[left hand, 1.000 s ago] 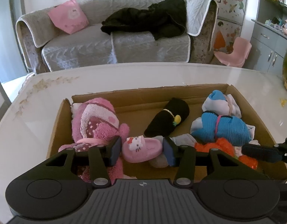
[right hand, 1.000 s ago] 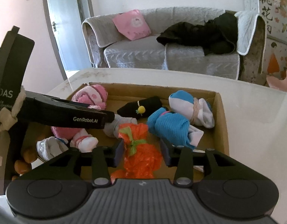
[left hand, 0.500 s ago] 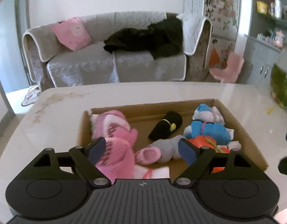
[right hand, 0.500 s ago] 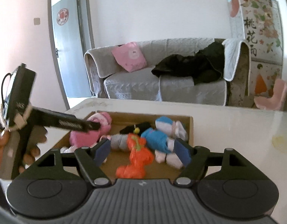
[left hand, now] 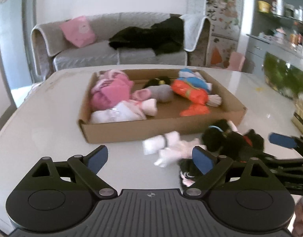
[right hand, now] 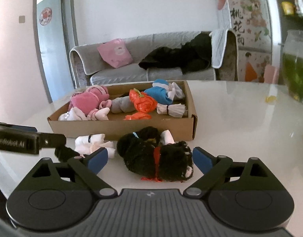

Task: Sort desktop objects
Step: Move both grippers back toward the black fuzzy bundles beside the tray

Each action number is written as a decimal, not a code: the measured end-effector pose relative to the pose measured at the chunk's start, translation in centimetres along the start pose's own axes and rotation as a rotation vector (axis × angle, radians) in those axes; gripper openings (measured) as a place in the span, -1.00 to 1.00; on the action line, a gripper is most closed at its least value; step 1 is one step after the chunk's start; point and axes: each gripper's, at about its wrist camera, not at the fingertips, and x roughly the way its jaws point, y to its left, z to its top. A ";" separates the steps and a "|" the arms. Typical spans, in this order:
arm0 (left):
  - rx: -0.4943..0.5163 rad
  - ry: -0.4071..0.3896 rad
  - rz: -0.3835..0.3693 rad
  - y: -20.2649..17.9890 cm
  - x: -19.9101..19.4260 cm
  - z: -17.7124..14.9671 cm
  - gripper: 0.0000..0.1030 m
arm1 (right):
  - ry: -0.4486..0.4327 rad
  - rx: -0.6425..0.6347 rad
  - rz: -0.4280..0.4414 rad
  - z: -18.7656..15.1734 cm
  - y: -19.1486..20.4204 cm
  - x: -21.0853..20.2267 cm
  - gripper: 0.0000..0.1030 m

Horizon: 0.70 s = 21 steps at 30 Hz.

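A shallow cardboard box (left hand: 131,128) (right hand: 121,126) stands on the white table and holds rolled sock bundles: pink (left hand: 112,92), grey (left hand: 161,94), orange (left hand: 189,92) and blue (right hand: 159,94). In front of the box lie a white bundle (left hand: 161,145) (right hand: 92,143) and a black bundle with a red band (right hand: 157,158) (left hand: 230,140). My left gripper (left hand: 150,158) is opening wide over bare table, with the white bundle just beyond its tips. My right gripper (right hand: 150,159) is also opening; the black bundle lies between its fingers, and the pads do not touch it.
A grey sofa (left hand: 115,55) with a pink cushion and dark clothing stands behind the table. A glass tank with green plants (right hand: 295,73) sits at the table's right side. One finger of the left gripper (right hand: 23,141) reaches in from the left of the right wrist view.
Both grippers let go of the bundles they held over the box, a pink one and an orange one, opened wide and drew back. The white and black bundles in front of the box came into view.
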 end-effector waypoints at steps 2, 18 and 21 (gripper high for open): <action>-0.002 -0.009 0.001 -0.7 0.1 0.0 0.85 | -0.010 -0.010 -0.013 0.1 0.0 0.5 0.77; 0.014 0.013 -0.090 -1.9 -0.8 -1.8 0.86 | 0.007 0.004 -0.034 -1.9 -1.6 -0.2 0.84; 0.067 0.024 -0.071 -3.0 0.3 -2.5 0.86 | 0.006 0.023 -0.026 -1.7 -2.0 -0.6 0.85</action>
